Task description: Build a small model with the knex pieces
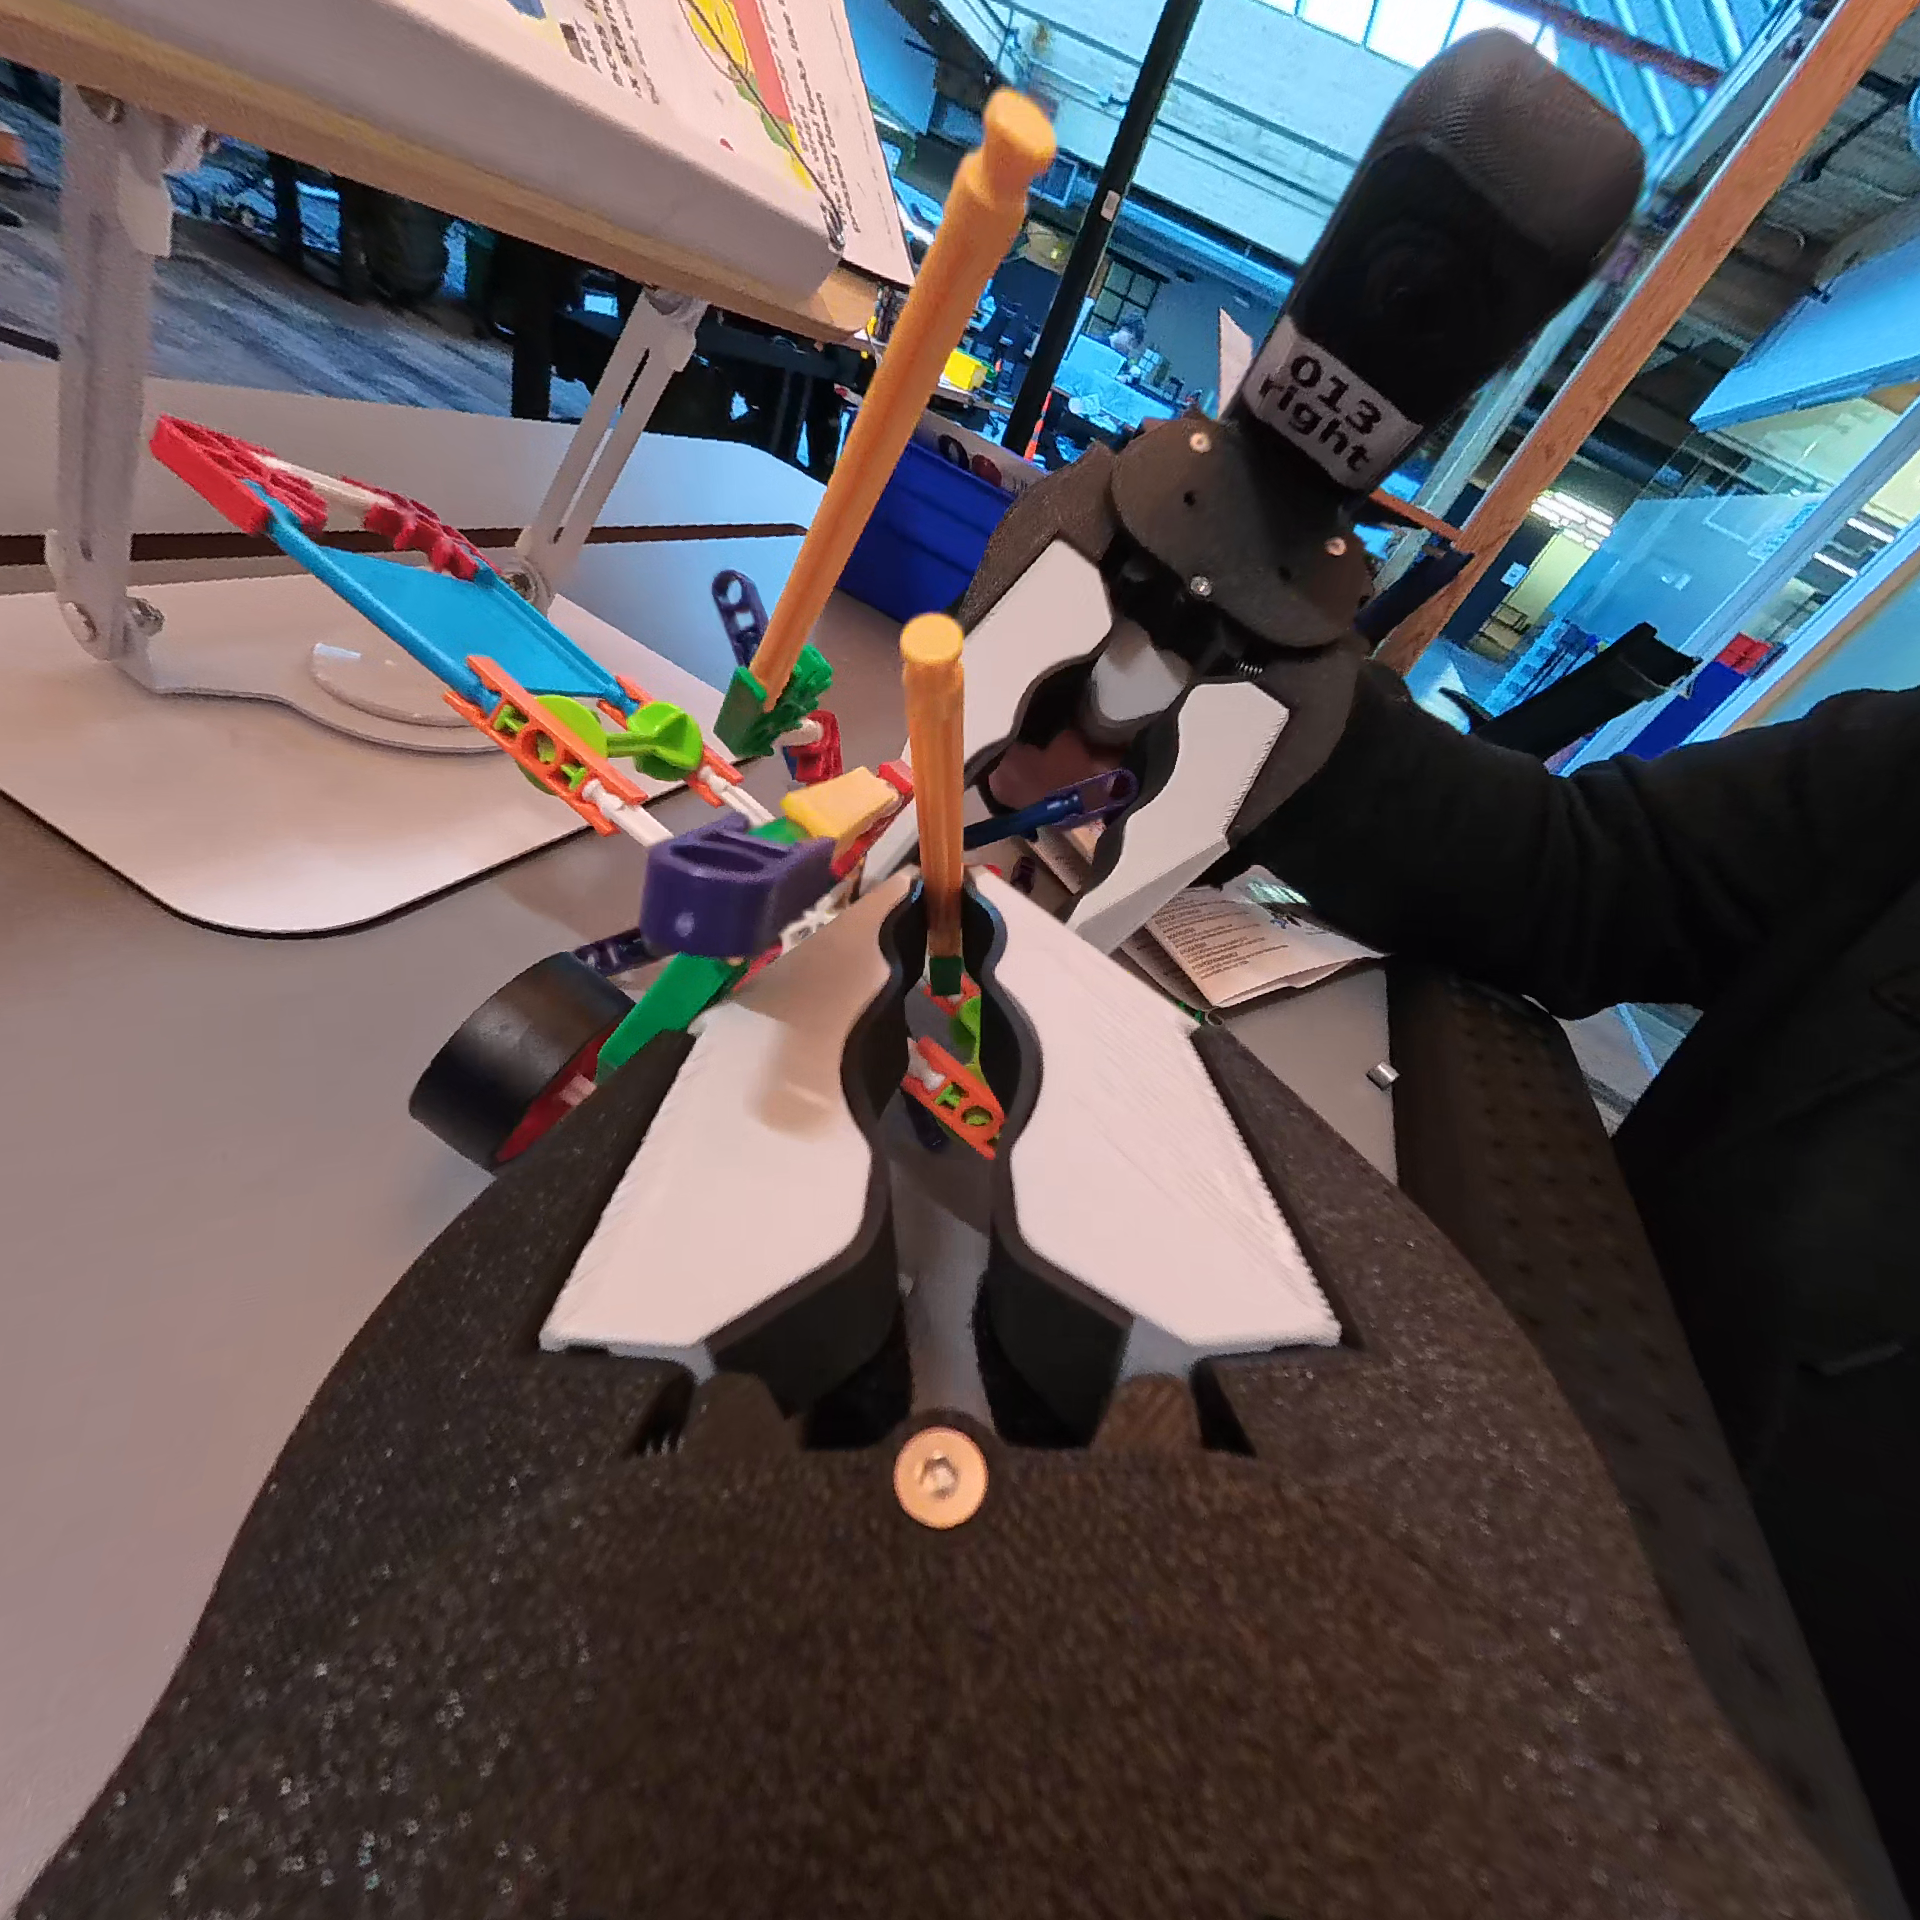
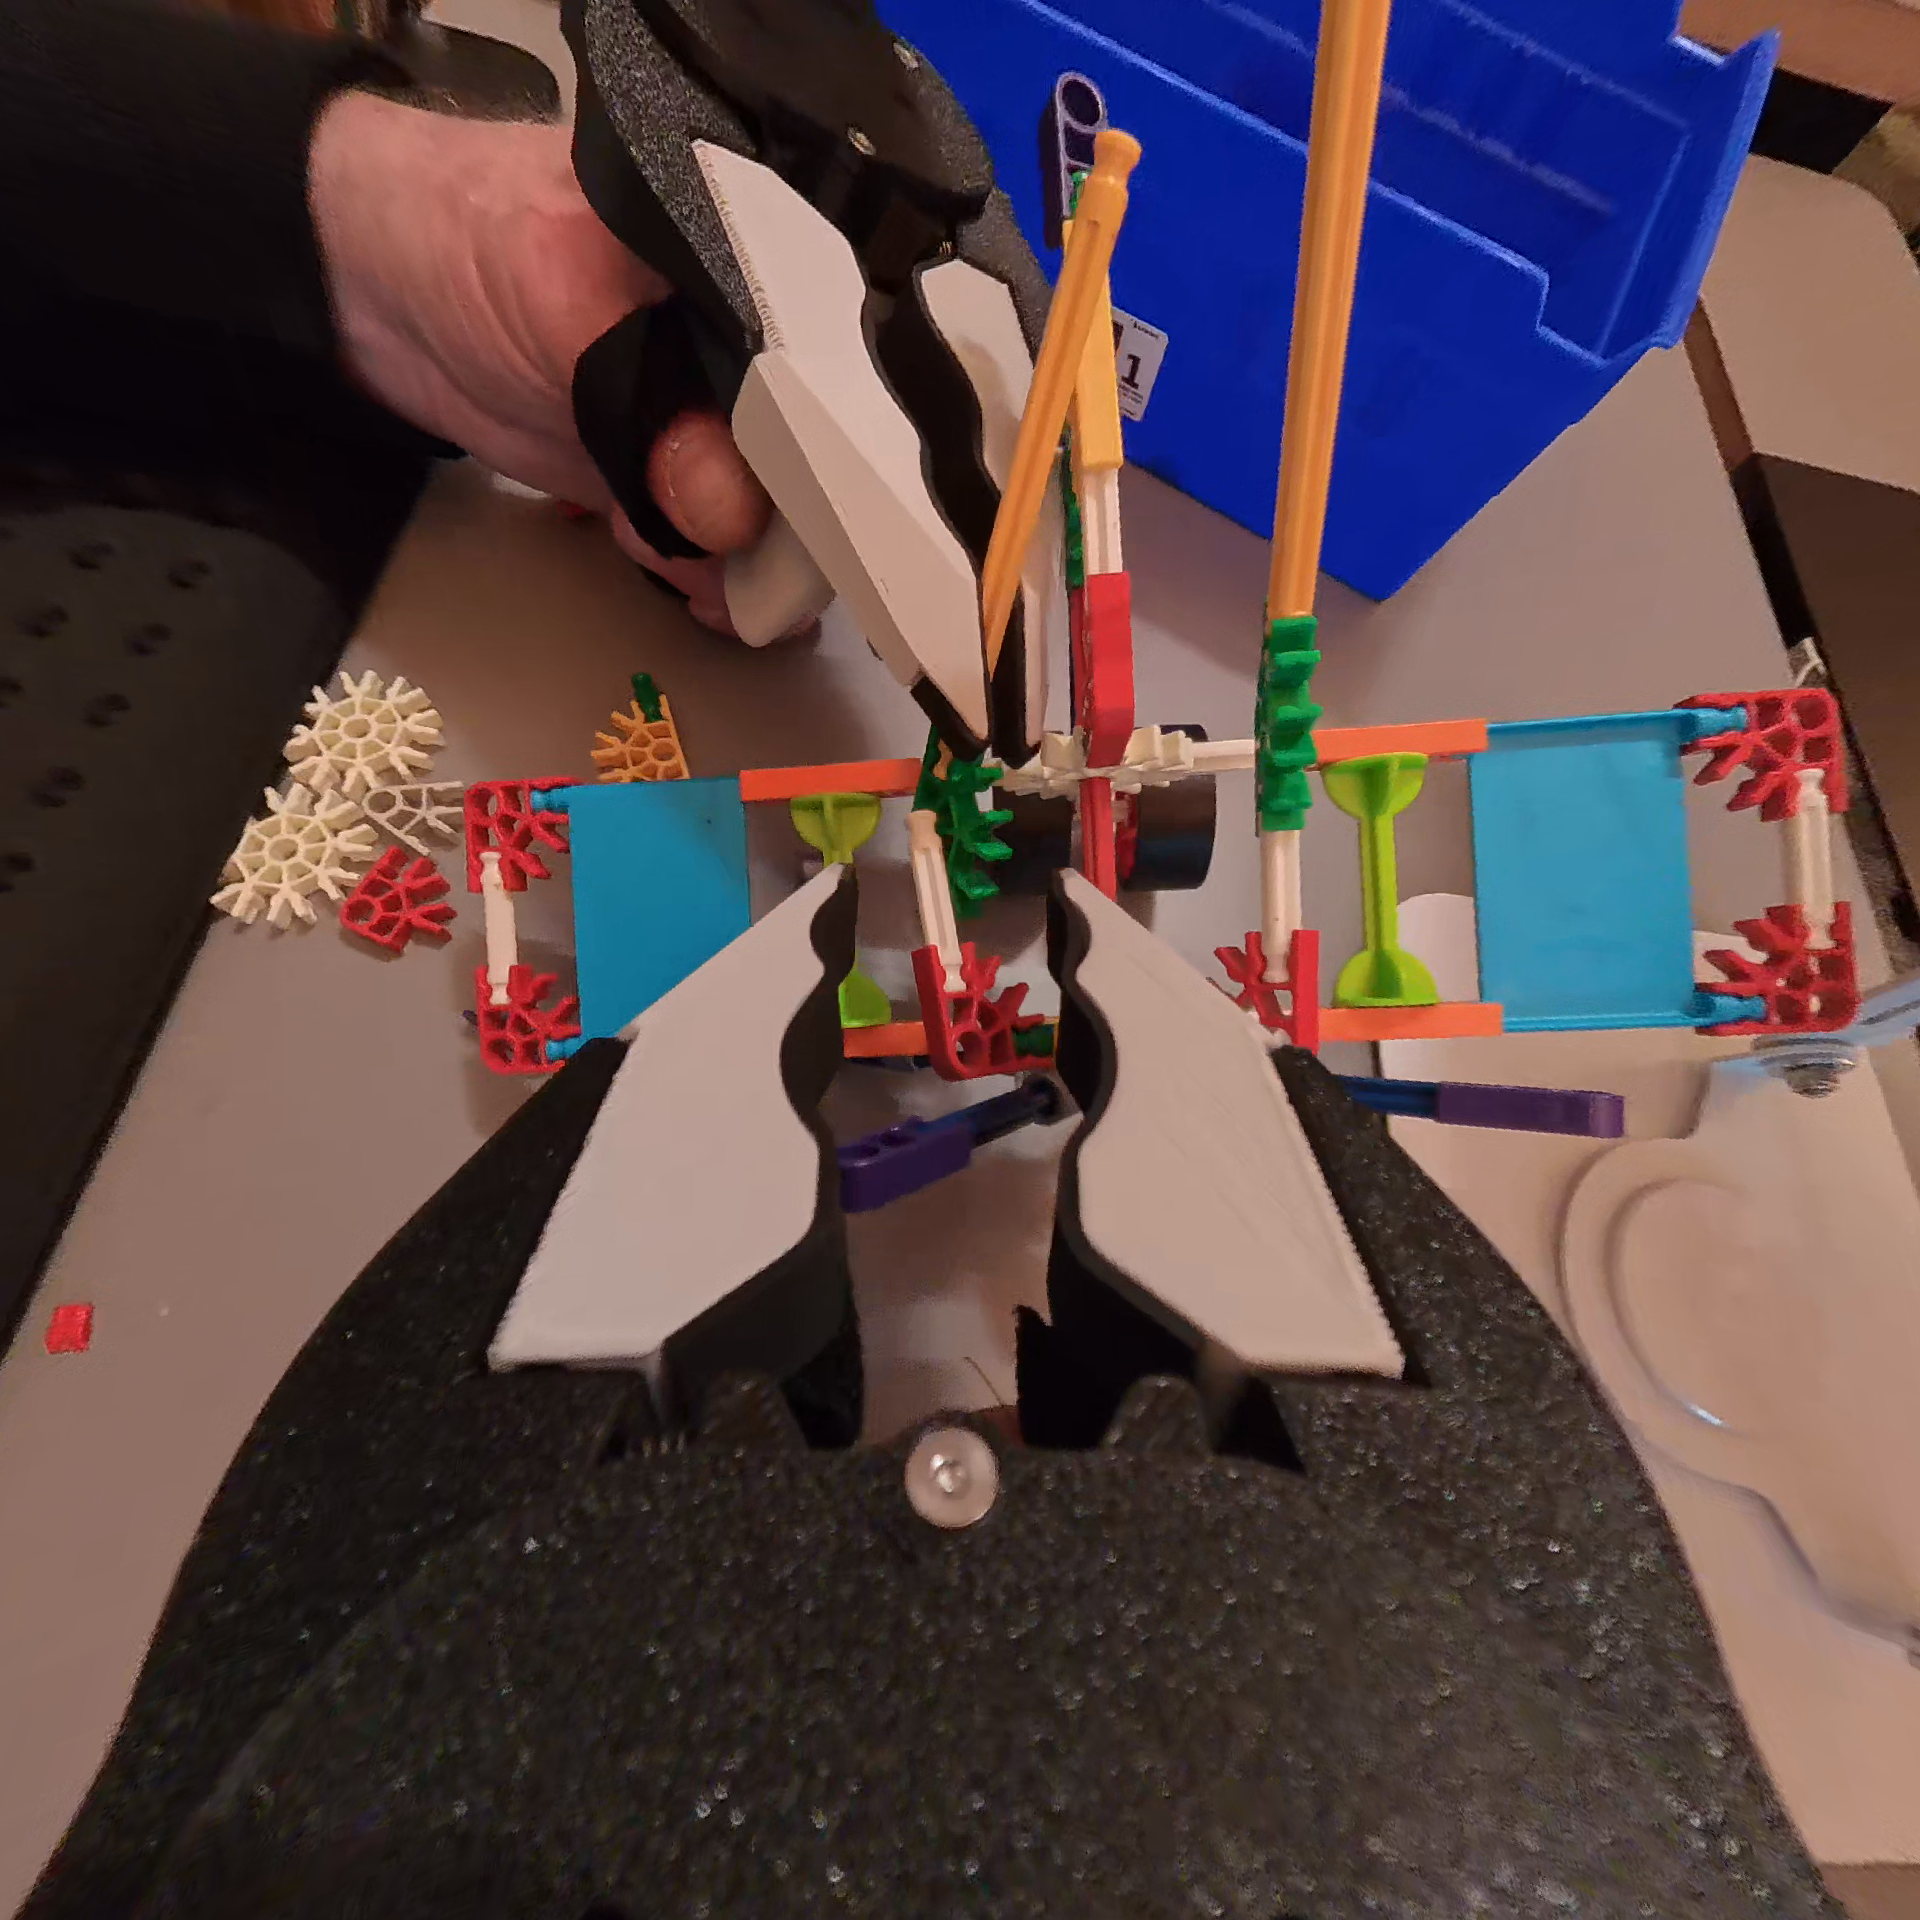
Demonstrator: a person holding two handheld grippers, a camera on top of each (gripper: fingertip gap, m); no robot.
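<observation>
A colourful construction-toy model (image 2: 1579,883) with blue panels, red connectors and a black wheel (image 2: 1174,821) stands on the grey table; it also shows in the left wrist view (image 1: 540,644). My left gripper (image 1: 940,894) is shut on an upright orange rod (image 1: 935,779) at the model's middle, as the right wrist view (image 2: 982,727) also shows. A second, longer orange rod (image 2: 1320,312) rises from a green connector. My right gripper (image 2: 956,894) is open, its fingers apart before the model's front edge, with a purple-and-blue rod piece (image 2: 935,1138) lying between them. It also shows in the left wrist view (image 1: 1003,831).
A blue bin (image 2: 1455,260) stands behind the model. Loose white (image 2: 364,727), red (image 2: 395,899) and orange (image 2: 639,743) connectors lie at the left. A white book stand (image 1: 104,468) holds an open booklet (image 1: 623,104). A paper leaflet (image 1: 1236,935) lies on the table. Left and right tips are no more than a few centimetres apart.
</observation>
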